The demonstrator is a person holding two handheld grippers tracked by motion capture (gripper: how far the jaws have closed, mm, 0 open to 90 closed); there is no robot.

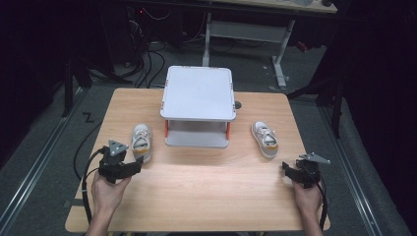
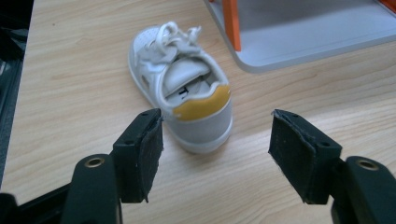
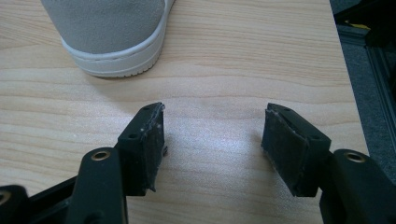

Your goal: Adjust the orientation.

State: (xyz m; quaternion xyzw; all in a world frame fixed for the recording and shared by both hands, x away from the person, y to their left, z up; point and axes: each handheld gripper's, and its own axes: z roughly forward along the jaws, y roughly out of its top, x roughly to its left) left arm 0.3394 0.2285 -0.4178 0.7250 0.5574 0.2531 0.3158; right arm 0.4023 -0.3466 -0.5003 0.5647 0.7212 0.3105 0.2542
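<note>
The wooden worktop [image 1: 196, 187] carries a white two-tier stand [image 1: 198, 93] at its far middle, its upper shelf raised on orange posts over a lower tray. Either side of the stand lies a small white sneaker. The left shoe [image 2: 182, 88] sits just beside the stand's near left corner, heel toward the person, with a mustard heel tab, loose laces and the tongue folded inward. The right shoe [image 1: 265, 139] lies near the stand's right side, toe pointing away.

The left claw [image 2: 215, 140] hovers just behind the left shoe's heel, jaws spread wide and holding nothing. The right claw [image 3: 212, 140] is likewise released, over bare wood just short of its shoe's heel.

Each shoe looks light, with soft uppers that would give under pressure; the stiffer heel counter seems the soundest place to pinch.
</note>
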